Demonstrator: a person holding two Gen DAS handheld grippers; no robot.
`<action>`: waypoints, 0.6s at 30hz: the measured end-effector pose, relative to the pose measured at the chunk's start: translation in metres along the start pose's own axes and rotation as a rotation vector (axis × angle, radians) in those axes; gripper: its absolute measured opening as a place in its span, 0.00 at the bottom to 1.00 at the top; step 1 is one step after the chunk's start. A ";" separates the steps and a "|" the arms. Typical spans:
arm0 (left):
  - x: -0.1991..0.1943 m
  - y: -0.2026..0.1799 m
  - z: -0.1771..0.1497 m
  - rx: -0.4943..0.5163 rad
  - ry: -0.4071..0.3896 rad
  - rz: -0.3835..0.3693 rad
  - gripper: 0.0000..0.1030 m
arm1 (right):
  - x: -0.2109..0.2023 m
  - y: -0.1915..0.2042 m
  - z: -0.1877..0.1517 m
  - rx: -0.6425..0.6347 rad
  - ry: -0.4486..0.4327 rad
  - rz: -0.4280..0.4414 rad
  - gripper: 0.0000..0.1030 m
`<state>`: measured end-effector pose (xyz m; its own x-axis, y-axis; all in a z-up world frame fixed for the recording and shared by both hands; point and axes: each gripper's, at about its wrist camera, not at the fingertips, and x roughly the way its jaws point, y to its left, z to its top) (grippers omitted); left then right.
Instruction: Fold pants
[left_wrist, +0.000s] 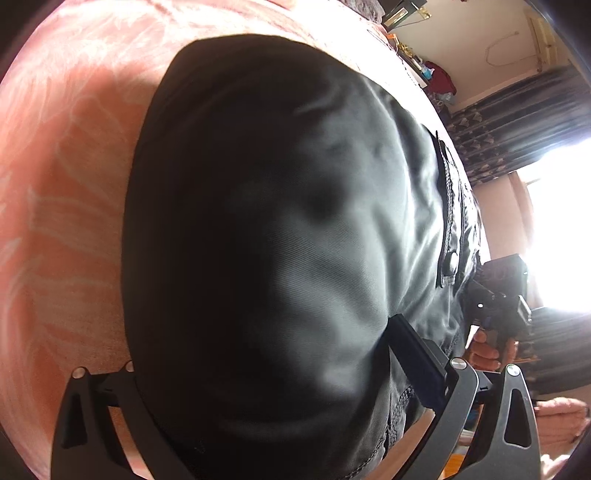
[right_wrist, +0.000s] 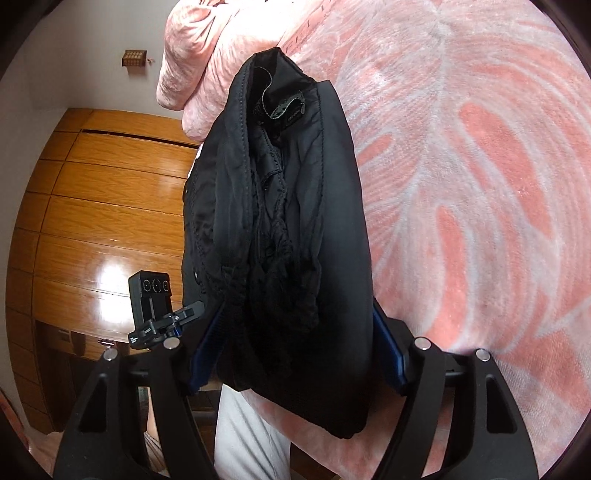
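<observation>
1. Black fabric fills both views: the right gripper (right_wrist: 295, 347) pinches the folded pants (right_wrist: 280, 229) between its blue pads (right_wrist: 388, 354), stacked layer edges facing the camera.
2. Left gripper (left_wrist: 266, 373) has the same pants (left_wrist: 280, 221) between its fingers (left_wrist: 417, 358); whether it presses the cloth cannot be told.
3. Pants lie over or just above the pink leaf-print bedspread (right_wrist: 480, 184), with a rumpled blanket (right_wrist: 199, 55) at their far end.
4. Long axis of the bundle runs away from the right gripper toward that blanket.
5. Folding looks nearly done; likely next is setting the bundle flat on the bedspread and letting go evenly.
</observation>
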<state>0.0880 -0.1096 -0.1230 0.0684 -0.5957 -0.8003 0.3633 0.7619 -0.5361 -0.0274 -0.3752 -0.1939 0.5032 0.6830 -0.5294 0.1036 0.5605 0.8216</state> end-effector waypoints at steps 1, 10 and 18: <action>-0.001 -0.004 0.000 0.008 -0.009 0.017 0.97 | 0.001 0.001 0.000 -0.002 -0.001 -0.009 0.67; -0.012 -0.032 -0.004 0.095 -0.098 0.123 0.73 | -0.007 0.026 -0.017 -0.082 -0.073 -0.080 0.38; -0.025 -0.048 -0.004 0.125 -0.170 0.163 0.53 | -0.013 0.078 -0.029 -0.243 -0.118 -0.185 0.35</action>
<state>0.0654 -0.1300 -0.0782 0.2863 -0.5098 -0.8113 0.4458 0.8203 -0.3581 -0.0508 -0.3271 -0.1294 0.5924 0.5078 -0.6254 0.0023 0.7752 0.6317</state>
